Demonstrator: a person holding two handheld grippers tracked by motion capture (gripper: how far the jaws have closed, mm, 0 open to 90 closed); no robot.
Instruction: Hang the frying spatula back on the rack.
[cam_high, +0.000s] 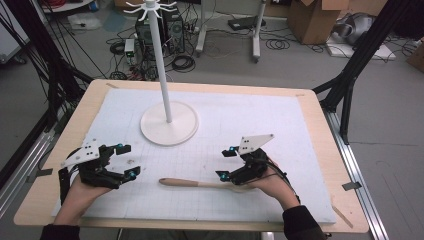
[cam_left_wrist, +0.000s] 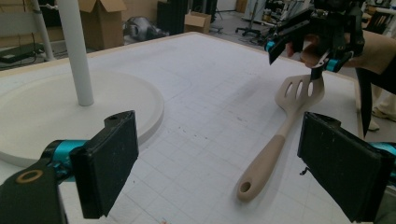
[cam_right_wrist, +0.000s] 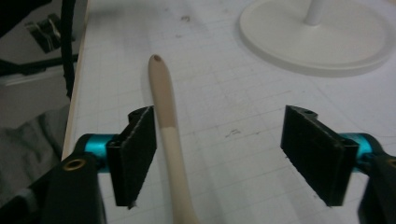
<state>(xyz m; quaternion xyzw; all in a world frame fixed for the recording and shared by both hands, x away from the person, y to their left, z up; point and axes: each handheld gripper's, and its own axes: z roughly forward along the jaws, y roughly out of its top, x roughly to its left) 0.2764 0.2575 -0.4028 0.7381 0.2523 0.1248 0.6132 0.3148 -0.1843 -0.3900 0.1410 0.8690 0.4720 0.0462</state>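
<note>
A beige slotted spatula (cam_high: 200, 183) lies flat on the white gridded mat (cam_high: 260, 120), handle toward the left. My right gripper (cam_high: 226, 163) hovers over its blade end with the jaws apart. In the right gripper view the handle (cam_right_wrist: 163, 102) runs up between the pads, close beside the left pad and far from the right one, and my right gripper (cam_right_wrist: 224, 154) is not clamped on it. My left gripper (cam_high: 127, 160) rests open at the near left with nothing between its jaws. From the left gripper view the spatula (cam_left_wrist: 280, 135) lies ahead, under the right gripper (cam_left_wrist: 303, 51).
A white stand with a round base (cam_high: 169, 125) and a tall pole (cam_high: 162, 60) occupies the middle rear of the mat. The wooden table rim (cam_high: 320, 130) frames the mat. Cables, boxes and black frame legs surround the table on the floor.
</note>
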